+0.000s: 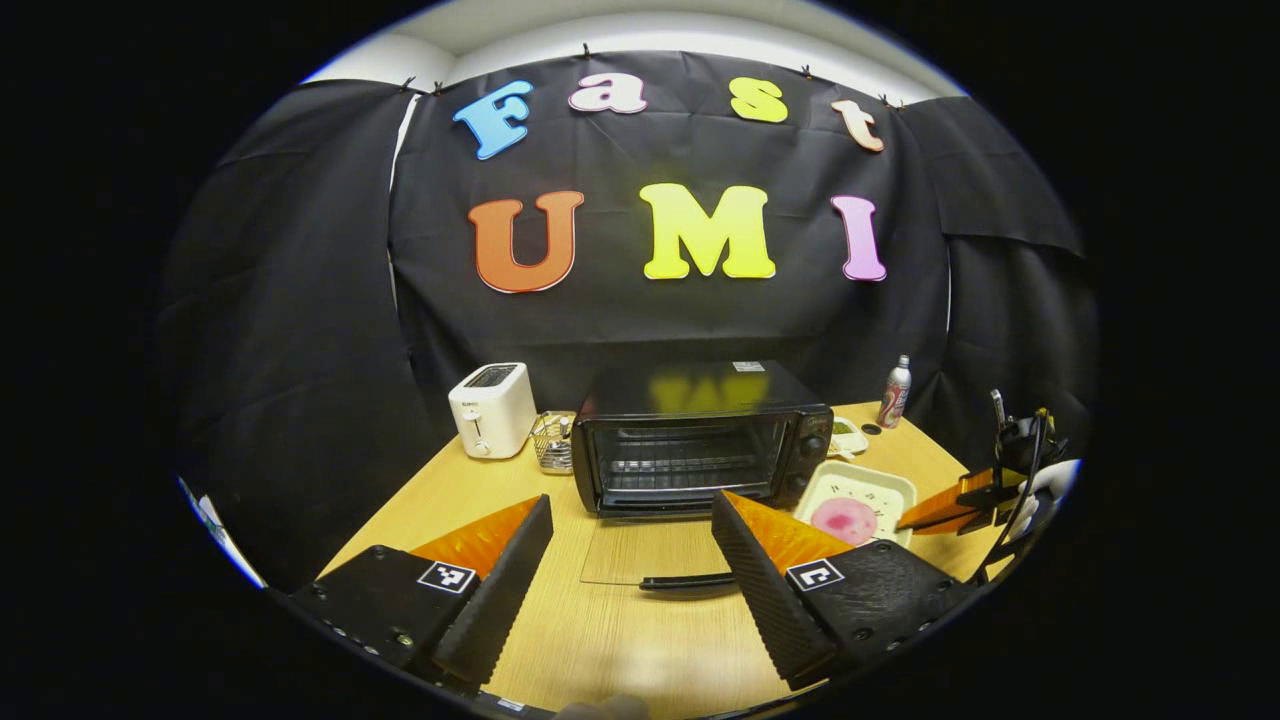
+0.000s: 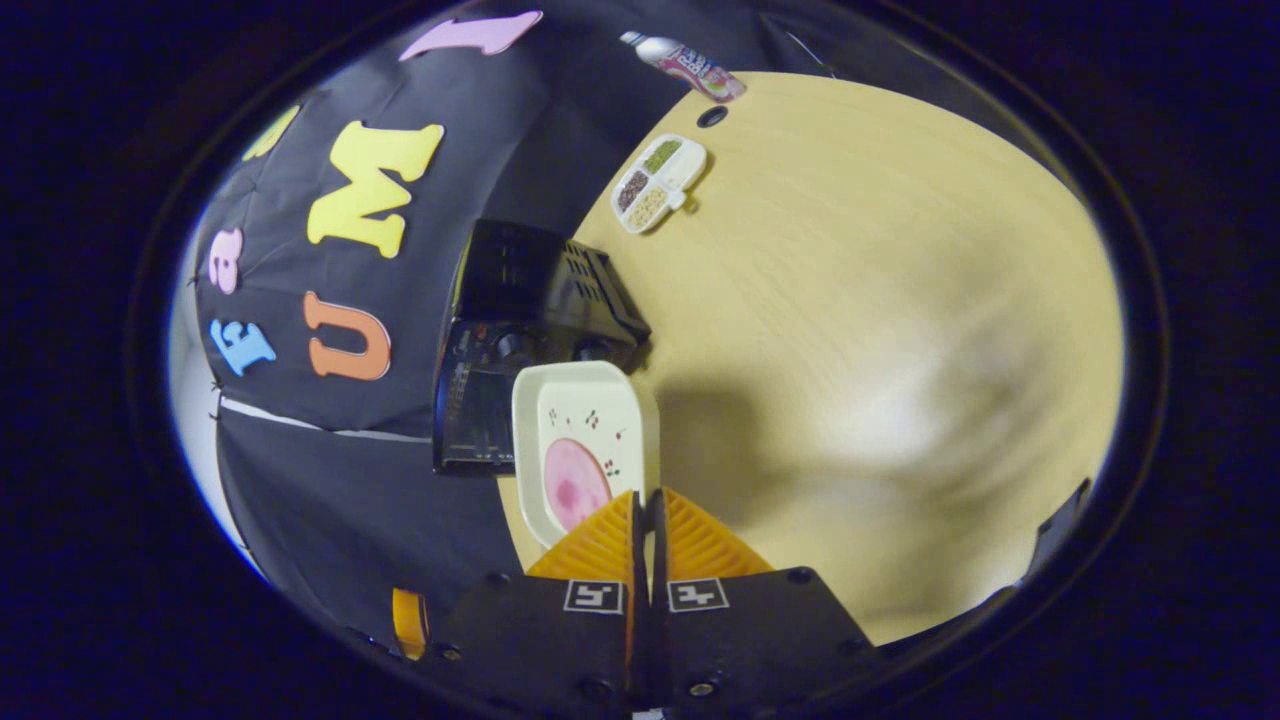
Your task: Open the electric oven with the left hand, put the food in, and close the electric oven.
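The black electric oven (image 1: pixel 700 440) stands at the back of the wooden table, its glass door (image 1: pixel 640 555) folded down flat with the handle (image 1: pixel 690 581) towards me. My left gripper (image 1: pixel 632 500) is open just in front of the door, with nothing between its fingers. To the oven's right is a white rectangular plate (image 1: pixel 862 485) carrying a pink round slice of food (image 1: pixel 845 518). My right gripper (image 1: pixel 905 522) reaches in from the right. In the right gripper view, that right gripper (image 2: pixel 645 495) is shut on the rim of the plate (image 2: pixel 585 400), beside the oven (image 2: pixel 520 300).
A white toaster (image 1: pixel 492 408) and a small wire basket (image 1: pixel 553 440) stand left of the oven. Behind the plate lie a divided snack tray (image 2: pixel 660 182) and a bottle (image 1: pixel 895 392). Bare table (image 2: pixel 880 300) stretches to the right of the oven.
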Available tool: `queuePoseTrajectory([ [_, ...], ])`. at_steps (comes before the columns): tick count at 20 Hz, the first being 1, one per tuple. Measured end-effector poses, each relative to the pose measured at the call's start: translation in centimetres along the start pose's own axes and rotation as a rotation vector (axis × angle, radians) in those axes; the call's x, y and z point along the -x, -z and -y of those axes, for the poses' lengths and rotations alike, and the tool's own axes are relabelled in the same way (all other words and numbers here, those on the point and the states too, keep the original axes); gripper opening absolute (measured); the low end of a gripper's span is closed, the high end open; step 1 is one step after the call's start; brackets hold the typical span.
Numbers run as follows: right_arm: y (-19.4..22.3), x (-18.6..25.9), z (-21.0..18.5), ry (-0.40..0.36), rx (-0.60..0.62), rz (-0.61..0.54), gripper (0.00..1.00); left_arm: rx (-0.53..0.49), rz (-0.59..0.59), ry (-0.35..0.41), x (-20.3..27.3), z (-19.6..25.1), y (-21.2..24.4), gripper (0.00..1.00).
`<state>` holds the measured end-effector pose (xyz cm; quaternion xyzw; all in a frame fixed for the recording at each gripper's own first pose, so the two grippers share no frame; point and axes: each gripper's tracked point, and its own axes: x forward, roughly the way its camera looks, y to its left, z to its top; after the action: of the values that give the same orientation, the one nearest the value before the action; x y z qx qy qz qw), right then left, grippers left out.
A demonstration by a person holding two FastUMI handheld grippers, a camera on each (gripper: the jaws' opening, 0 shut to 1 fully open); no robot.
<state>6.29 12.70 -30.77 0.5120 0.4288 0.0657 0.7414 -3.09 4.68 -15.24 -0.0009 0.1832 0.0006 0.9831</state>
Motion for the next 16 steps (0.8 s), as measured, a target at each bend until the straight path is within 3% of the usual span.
queuePoseTrajectory([
  [5, 4.2, -6.0, -4.5, -0.05, -0.107, 0.055, 0.03, -0.033, 0.016, 0.03, 0.2, 0.0, -1.4, 0.97],
  [11, 4.7, -12.2, -7.7, -0.091, -0.247, 0.166, 0.03, -0.077, 0.002, 0.051, -0.1, -0.4, -1.2, 0.97],
  [13, 4.8, -14.0, -8.8, -0.096, -0.251, 0.194, 0.0, -0.078, -0.004, 0.061, -0.3, -0.6, -0.8, 0.97],
  [16, 5.0, -15.7, -9.7, -0.092, -0.291, 0.21, 0.03, -0.086, -0.013, 0.054, -0.4, -1.2, -0.6, 0.97],
])
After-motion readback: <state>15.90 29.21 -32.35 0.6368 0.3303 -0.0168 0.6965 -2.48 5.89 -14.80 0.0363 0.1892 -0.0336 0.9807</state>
